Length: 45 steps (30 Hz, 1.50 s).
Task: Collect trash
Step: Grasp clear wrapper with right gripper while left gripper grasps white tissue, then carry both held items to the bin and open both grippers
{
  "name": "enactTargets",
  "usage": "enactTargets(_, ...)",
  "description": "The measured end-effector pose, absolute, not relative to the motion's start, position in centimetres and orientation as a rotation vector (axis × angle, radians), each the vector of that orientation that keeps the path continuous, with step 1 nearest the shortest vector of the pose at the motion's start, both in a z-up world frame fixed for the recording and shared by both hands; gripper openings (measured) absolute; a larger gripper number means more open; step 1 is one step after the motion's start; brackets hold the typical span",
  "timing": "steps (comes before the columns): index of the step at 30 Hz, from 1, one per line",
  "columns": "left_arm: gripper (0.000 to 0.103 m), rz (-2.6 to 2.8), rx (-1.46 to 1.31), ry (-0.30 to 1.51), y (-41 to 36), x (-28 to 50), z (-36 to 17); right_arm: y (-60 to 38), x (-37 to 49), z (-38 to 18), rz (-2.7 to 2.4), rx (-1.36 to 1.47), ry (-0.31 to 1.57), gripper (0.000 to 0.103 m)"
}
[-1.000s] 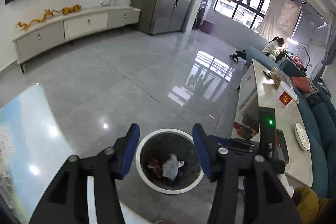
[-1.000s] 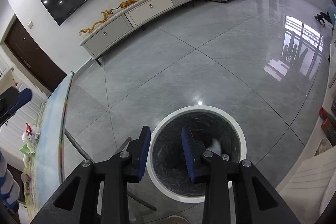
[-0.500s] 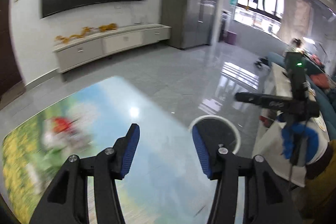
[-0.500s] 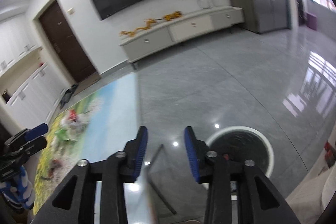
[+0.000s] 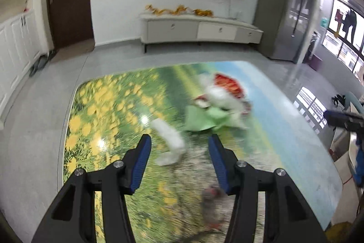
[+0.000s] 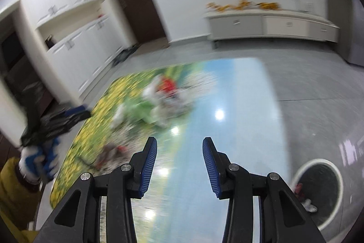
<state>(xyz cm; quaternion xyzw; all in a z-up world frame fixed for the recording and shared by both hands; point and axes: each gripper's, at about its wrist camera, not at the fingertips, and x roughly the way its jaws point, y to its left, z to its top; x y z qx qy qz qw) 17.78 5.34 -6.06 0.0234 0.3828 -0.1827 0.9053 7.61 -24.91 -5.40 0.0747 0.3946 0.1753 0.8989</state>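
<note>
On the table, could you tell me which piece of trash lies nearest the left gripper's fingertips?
The crumpled white tissue, lying just ahead of the open left gripper; the green paper and red wrapper sit farther back.

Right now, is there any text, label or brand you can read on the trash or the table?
None readable.
Red wrapper: any print is blurred.
Green paper and white tissue: no print visible.
Table: a flower picture, no words.
Bin: contents too small to read.

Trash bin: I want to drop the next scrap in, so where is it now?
In the right wrist view, the trash bin stands on the grey floor at lower right, just off the right edge of the picture-print table, with some trash inside.
</note>
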Motion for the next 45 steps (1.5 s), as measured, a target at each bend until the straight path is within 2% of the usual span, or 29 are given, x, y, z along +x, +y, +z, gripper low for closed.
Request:
enactTargets(11,0.05,-0.37,0.063,0.897,3.8,23.1,-11.6,-13.0,11.7,-10.7,0.639,-0.031,0.979,0.043)
enactTargets(14,0.043,-0.375,0.062,0.907,3.8,23.5,-12.3,-10.4,12.3,-12.1,0.68,-0.082,1.007,0.044)
enactTargets(19,0.025,-0.384,0.071,0.908,3.7,23.5,-12.9,-7.8,12.8,-13.9,0.704,-0.16,1.026,0.044)
enactTargets(21,0.023,-0.395,0.061,0.905,3.9,23.2,-12.9,-7.4,12.5,-14.4,0.705,-0.176,1.034,0.043)
enactTargets(22,0.022,-0.397,0.056,0.9,4.0,22.8,-12.8,-7.3,12.3,-14.6,0.703,-0.187,1.033,0.04)
enactTargets(24,0.021,-0.398,0.049,0.887,4.3,22.1,-12.7,-7.2,11.8,-14.8,0.705,-0.201,1.03,0.019)
enactTargets(27,0.02,-0.405,0.037,0.863,4.9,20.2,-12.2,-8.0,10.8,-14.4,0.694,-0.19,1.007,0.011)
enactTargets(35,0.02,-0.432,0.014,0.811,5.3,15.3,-9.5,-14.3,7.7,-11.2,0.591,-0.056,0.916,0.01)
enactTargets(45,0.02,-0.653,0.11,0.758,-4.0,11.2,-5.5,-28.2,2.9,-6.8,0.302,0.163,0.76,0.01)
